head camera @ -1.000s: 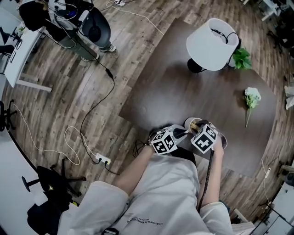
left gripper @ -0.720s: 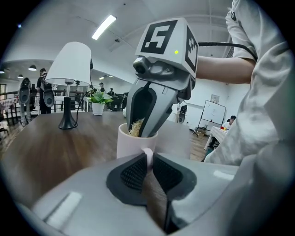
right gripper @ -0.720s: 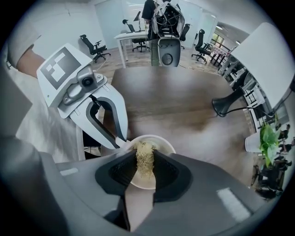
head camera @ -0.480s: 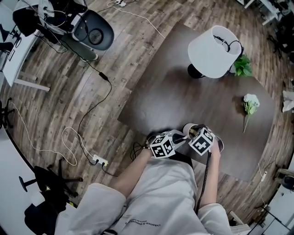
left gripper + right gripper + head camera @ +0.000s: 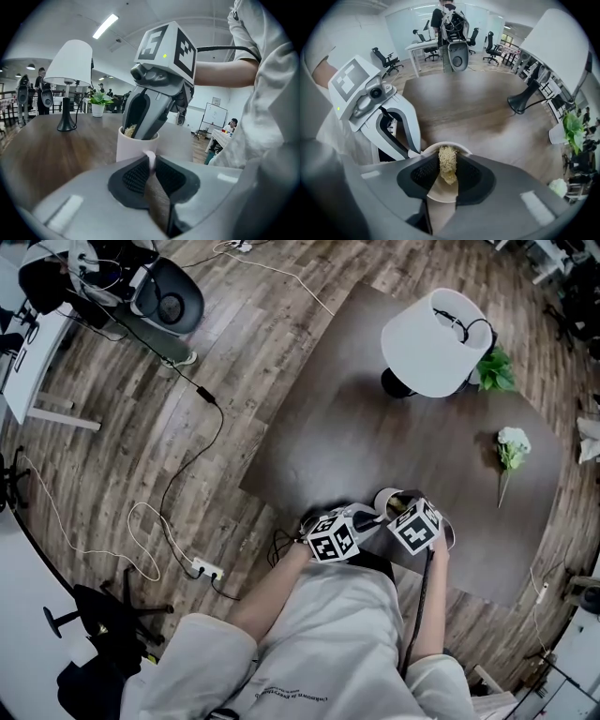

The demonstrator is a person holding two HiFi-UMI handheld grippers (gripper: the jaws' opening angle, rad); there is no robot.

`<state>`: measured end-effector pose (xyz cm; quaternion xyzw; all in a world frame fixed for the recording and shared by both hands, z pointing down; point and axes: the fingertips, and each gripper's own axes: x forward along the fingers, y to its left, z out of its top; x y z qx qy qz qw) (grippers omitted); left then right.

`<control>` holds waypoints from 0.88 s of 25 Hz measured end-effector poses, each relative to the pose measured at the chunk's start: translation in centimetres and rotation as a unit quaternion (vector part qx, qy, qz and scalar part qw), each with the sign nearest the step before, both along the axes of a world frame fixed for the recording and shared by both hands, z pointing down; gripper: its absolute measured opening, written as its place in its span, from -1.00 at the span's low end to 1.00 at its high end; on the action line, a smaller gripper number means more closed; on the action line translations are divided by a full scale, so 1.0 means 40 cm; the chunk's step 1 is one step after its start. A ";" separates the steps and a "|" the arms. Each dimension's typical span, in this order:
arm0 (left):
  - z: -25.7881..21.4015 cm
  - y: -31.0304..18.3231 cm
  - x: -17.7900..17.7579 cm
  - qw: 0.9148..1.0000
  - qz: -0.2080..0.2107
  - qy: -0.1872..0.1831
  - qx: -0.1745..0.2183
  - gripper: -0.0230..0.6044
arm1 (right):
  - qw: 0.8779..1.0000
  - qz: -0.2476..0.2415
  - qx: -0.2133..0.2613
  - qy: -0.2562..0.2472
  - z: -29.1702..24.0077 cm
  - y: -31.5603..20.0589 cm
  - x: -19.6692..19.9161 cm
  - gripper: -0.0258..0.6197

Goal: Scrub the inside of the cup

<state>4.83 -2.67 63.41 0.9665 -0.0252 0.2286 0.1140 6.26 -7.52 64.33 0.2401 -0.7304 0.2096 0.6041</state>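
A pale cup (image 5: 385,497) stands near the front edge of the dark wooden table (image 5: 356,427). My left gripper (image 5: 373,513) is shut on the cup's handle (image 5: 150,158), which is pinched between the black pads (image 5: 136,177). My right gripper (image 5: 402,506) is shut on a yellowish fibrous scrubber (image 5: 447,165). It points down into the cup's mouth (image 5: 439,199). In the left gripper view the right gripper's fingers (image 5: 140,115) dip inside the cup (image 5: 133,147) with the scrubber at the rim. The cup's bottom is hidden.
A white-shaded lamp (image 5: 431,329) stands at the table's far side, with a green potted plant (image 5: 495,369) beside it. A white flower stem (image 5: 511,448) lies to the right. Cables and a power strip (image 5: 208,568) lie on the wood floor at left.
Both grippers stay at the cup and have drifted slightly toward me with it. The head view has shifted a little; the holds are unchanged.
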 end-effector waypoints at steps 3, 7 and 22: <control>0.002 -0.001 -0.001 1.000 -0.007 0.004 -0.004 -0.78 | 0.999 0.037 0.019 -0.017 0.001 -0.008 0.004 -0.54; 0.003 -0.021 0.006 1.000 -0.017 0.005 -0.008 -0.78 | 0.993 0.099 0.057 -0.031 -0.007 -0.037 0.014 -0.54; -0.006 -0.004 0.007 0.999 -0.027 0.011 -0.012 -0.80 | 0.980 0.123 0.142 0.059 -0.029 -0.060 0.032 -0.54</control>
